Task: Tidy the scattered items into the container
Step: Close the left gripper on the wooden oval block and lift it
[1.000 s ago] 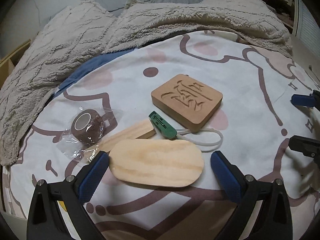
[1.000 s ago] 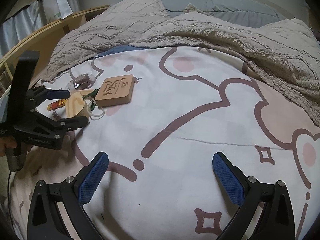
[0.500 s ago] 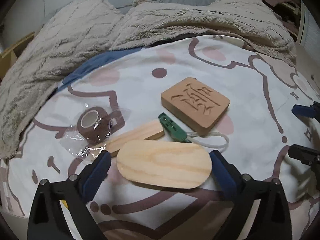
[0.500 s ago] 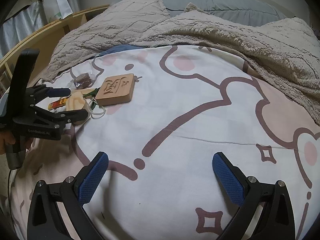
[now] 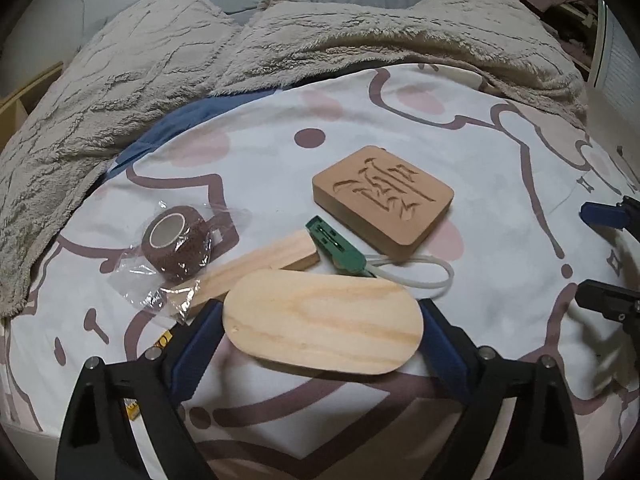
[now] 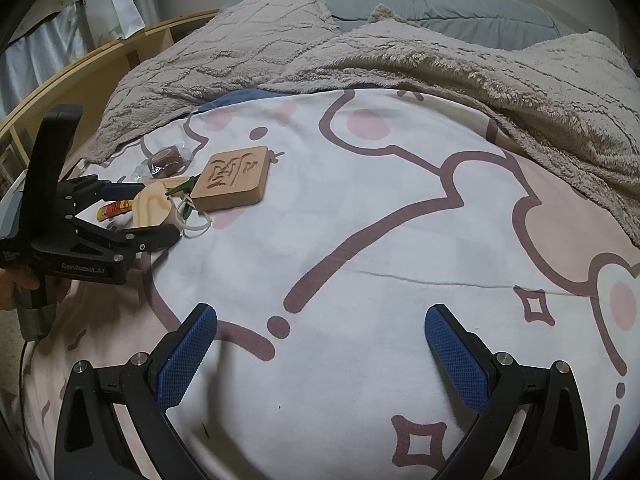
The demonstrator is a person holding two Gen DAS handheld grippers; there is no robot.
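Two views, left wrist first. We see our left gripper (image 5: 322, 334) w/ its blue pads (image 5: 196, 344) at both ends of the oval wooden board (image 5: 322, 322); the pads sit against its rounded ends, so it looks clamped on the board, which sits just above the patterned bedsheet (image 5: 500, 128). Just behind the board lies a plain wooden block (image 5: 256, 266), partly under it. Left of the block, a brown tape roll (image 5: 176, 242) in clear wrap. A green clip (image 5: 336, 250) w/ a white cord loop (image 5: 420, 276) lies between the block and the carved wooden tile (image 5: 384, 196). A beige fleece blanket (image 5: 280, 48) is bunched at the back. Our right gripper's tips show at the right edge, well apart from the items.

Right wrist view: right gripper (image 6: 320, 354) is spread wide over bare sheet, nothing between its fingers. At left, the left gripper (image 6: 132, 212) brackets the oval board (image 6: 150, 210); a small yellow-red wrapper (image 6: 114, 210) lies beside it. Carved tile (image 6: 232, 178) and tape roll (image 6: 166, 158) lie nearby. No container in either view.
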